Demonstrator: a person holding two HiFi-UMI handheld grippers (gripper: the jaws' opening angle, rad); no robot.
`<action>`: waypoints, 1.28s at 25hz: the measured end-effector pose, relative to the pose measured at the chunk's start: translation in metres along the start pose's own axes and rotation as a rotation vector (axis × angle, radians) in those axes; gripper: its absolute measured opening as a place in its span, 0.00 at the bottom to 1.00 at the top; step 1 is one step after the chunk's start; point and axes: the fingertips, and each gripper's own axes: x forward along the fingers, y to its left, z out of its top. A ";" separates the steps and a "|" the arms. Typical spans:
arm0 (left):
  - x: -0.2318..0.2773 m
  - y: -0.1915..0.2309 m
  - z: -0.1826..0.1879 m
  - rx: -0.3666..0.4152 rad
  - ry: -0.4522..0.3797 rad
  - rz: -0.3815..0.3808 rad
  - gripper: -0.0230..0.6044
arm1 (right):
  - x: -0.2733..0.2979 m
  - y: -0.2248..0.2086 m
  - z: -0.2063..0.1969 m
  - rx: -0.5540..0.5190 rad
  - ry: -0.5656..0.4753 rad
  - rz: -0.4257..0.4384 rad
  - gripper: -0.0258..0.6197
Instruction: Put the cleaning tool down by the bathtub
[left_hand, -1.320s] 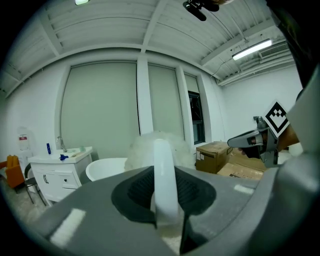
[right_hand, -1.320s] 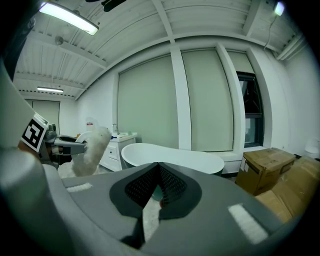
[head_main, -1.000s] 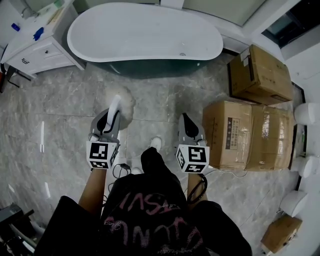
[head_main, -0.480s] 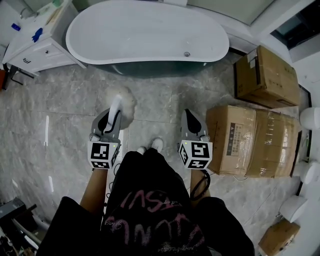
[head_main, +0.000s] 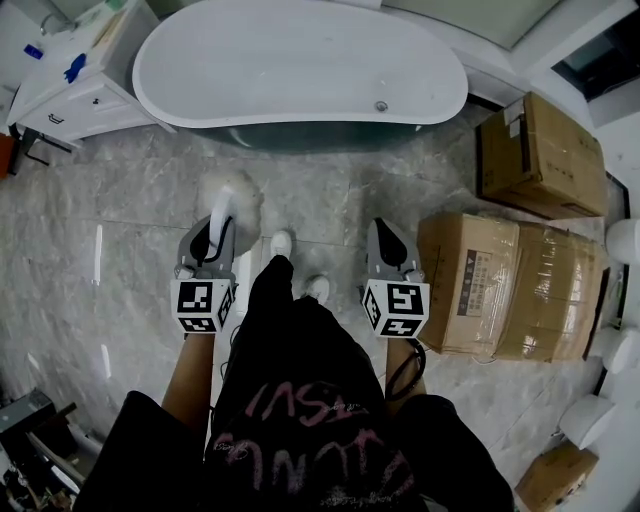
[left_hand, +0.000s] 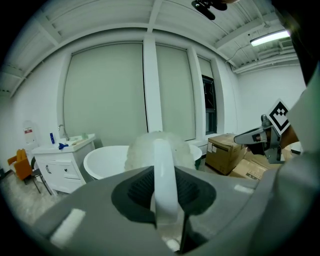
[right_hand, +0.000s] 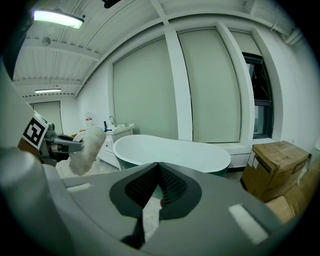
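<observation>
The left claw (head_main: 213, 238) grips the cleaning tool (head_main: 231, 196) by its handle, its seemingly fluffy head aimed at the bathtub (head_main: 300, 62) for setting down; the right claw (head_main: 386, 248), pinched together, carries nothing.

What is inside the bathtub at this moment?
Inside the white bathtub only a small round drain fitting shows, near its right end. In both gripper views the rim hides the basin floor.
</observation>
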 end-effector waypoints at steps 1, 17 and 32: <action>0.005 0.002 -0.002 -0.004 0.005 0.002 0.18 | 0.003 -0.003 -0.001 0.005 0.003 -0.004 0.06; 0.083 0.013 -0.053 -0.023 0.137 -0.056 0.18 | 0.062 -0.037 -0.035 0.066 0.089 -0.066 0.06; 0.156 0.031 -0.127 -0.048 0.244 -0.091 0.18 | 0.134 -0.049 -0.091 0.068 0.177 -0.074 0.06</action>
